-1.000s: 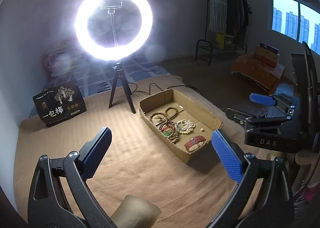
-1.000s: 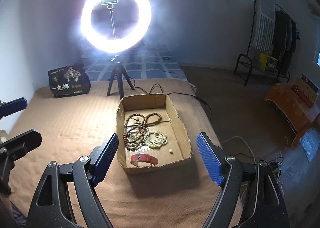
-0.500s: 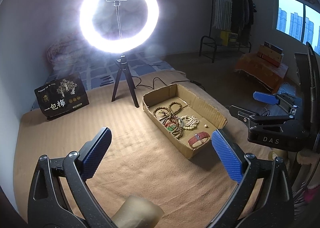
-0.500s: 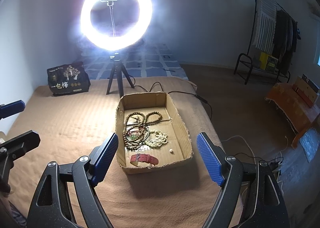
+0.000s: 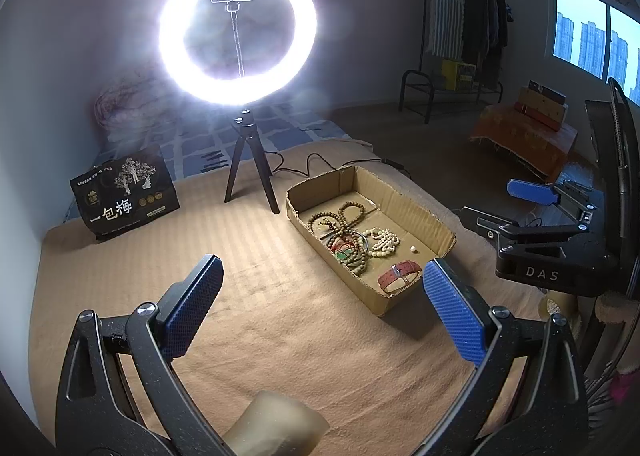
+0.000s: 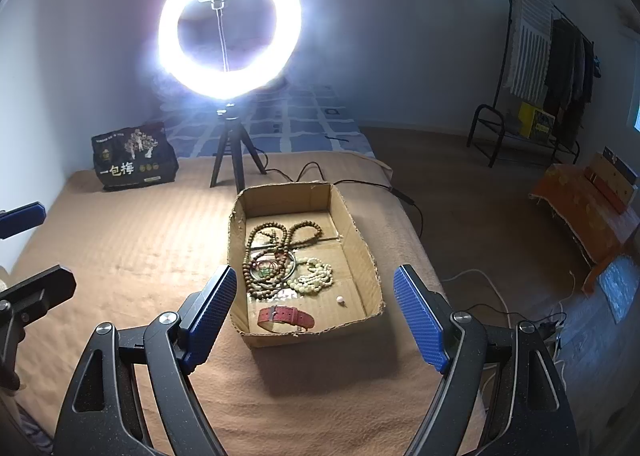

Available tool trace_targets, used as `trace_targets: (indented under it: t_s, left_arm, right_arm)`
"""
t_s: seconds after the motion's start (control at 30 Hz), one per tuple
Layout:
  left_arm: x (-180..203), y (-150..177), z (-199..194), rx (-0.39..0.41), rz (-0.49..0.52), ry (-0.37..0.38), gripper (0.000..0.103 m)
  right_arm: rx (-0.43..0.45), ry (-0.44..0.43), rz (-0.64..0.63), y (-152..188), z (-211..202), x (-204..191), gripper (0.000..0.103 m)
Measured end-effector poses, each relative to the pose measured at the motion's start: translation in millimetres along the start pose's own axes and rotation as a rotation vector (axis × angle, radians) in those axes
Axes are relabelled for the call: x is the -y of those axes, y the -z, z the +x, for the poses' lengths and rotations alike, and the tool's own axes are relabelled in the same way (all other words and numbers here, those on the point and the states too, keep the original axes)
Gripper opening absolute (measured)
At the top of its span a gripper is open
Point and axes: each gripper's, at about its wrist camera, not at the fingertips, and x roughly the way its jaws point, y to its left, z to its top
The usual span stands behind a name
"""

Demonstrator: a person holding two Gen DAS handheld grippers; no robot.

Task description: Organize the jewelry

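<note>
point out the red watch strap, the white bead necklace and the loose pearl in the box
red watch strap (image 6: 285, 316), right wrist view, middle of the band
white bead necklace (image 6: 314, 276), right wrist view, centre of the heap
loose pearl (image 6: 340, 299), right wrist view, the bead itself

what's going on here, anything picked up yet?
Not yet. A person holds both grippers open above the tan blanket; neither touches anything. The right gripper points at the cardboard box, the left gripper is beside it. In the box: brown bead strands, a pale bead bracelet, a red strap.
</note>
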Motion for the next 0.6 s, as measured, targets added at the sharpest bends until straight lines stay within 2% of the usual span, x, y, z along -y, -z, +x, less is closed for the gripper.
trace_targets:
  t_s: [0.6]
  left_arm:
    - [0.5,-0.6,-0.5,-0.001,-0.003,0.0,0.102]
  right_arm:
    - [-0.002,-0.001,-0.002,1.1,0.8,0.6,0.081]
